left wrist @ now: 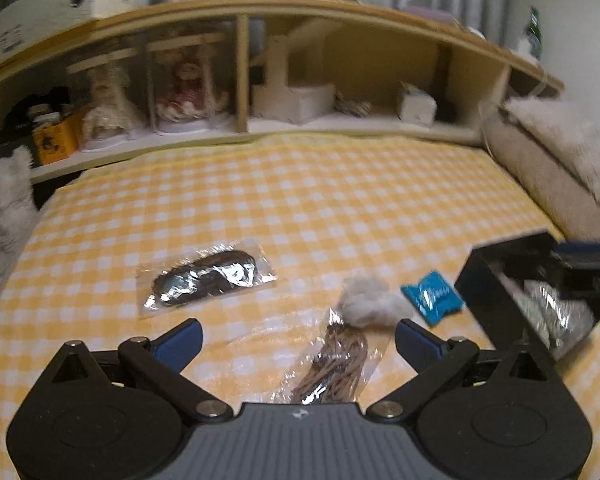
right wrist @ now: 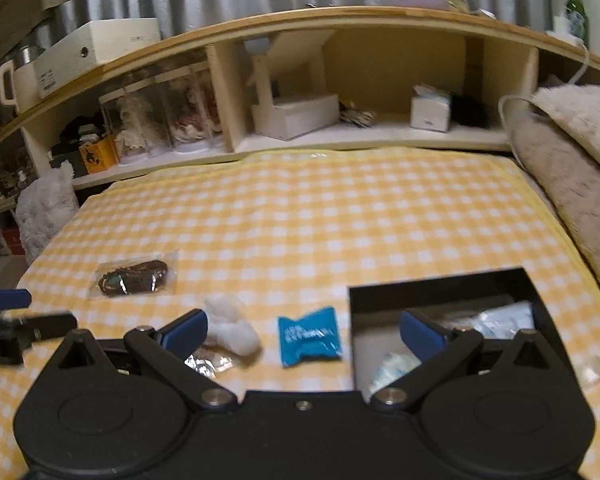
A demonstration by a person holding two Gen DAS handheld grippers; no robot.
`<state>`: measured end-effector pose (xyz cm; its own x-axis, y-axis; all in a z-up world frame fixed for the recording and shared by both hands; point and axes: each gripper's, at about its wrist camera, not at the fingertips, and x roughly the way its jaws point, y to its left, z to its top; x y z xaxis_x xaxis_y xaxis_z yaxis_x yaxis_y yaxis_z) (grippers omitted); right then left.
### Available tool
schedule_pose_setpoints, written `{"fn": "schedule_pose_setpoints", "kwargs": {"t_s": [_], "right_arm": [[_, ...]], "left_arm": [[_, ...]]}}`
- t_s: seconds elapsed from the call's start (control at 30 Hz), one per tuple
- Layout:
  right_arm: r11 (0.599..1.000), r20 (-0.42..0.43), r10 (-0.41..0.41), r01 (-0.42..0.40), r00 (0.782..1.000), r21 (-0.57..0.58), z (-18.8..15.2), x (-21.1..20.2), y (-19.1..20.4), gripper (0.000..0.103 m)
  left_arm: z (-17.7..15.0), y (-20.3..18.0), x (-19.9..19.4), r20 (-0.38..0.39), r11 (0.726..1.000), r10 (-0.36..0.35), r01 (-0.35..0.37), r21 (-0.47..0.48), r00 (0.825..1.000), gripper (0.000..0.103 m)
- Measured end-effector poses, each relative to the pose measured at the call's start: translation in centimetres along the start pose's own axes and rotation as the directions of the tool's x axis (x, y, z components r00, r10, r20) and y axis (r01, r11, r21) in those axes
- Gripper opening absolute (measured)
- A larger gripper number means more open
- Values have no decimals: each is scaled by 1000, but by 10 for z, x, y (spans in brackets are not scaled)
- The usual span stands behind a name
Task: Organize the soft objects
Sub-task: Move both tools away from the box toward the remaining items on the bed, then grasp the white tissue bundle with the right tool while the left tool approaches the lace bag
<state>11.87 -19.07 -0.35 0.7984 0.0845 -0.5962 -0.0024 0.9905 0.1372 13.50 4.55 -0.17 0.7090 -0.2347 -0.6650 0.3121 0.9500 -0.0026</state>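
On the yellow checked cloth lie a clear bag of dark hair [left wrist: 208,276] [right wrist: 134,278], a clear bag of brown strands [left wrist: 336,360], a white fluffy ball [left wrist: 374,302] [right wrist: 232,330] and a blue packet [left wrist: 432,296] [right wrist: 309,336]. A black box [left wrist: 496,296] [right wrist: 440,294] at the right holds shiny wrapped packets [right wrist: 500,320]. My left gripper [left wrist: 298,340] is open and empty, above the bag of brown strands. My right gripper [right wrist: 304,334] is open and empty, straddling the blue packet and the box's left wall; it also shows in the left wrist view [left wrist: 588,264].
A wooden shelf [right wrist: 340,20] runs along the back with doll cases [left wrist: 188,88], white boxes [right wrist: 296,114] and a yellow tin [left wrist: 54,142]. Fluffy beige cushions [right wrist: 580,152] lie at the right, a white furry thing [right wrist: 46,208] at the left.
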Motion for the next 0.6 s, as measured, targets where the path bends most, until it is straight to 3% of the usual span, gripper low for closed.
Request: {"fn": "schedule_pose_setpoints", "kwargs": {"t_s": [0.23,0.37,0.6], "right_arm": [[983,-30,68,-72,997,-171,-6,41,23,102],[960,-54,112,-122,992,-251,-8,64,33,85],[907,-138,203,-239,969,-346,-14,106,54,73]], "left_arm": [[-13,-17,36,-105,985,-73,89,149,992,94],[-17,-21,58,-142,975,-61,89,205,988,94],[-29,-17,86,-208,964,-78,127,234,975,91]]}}
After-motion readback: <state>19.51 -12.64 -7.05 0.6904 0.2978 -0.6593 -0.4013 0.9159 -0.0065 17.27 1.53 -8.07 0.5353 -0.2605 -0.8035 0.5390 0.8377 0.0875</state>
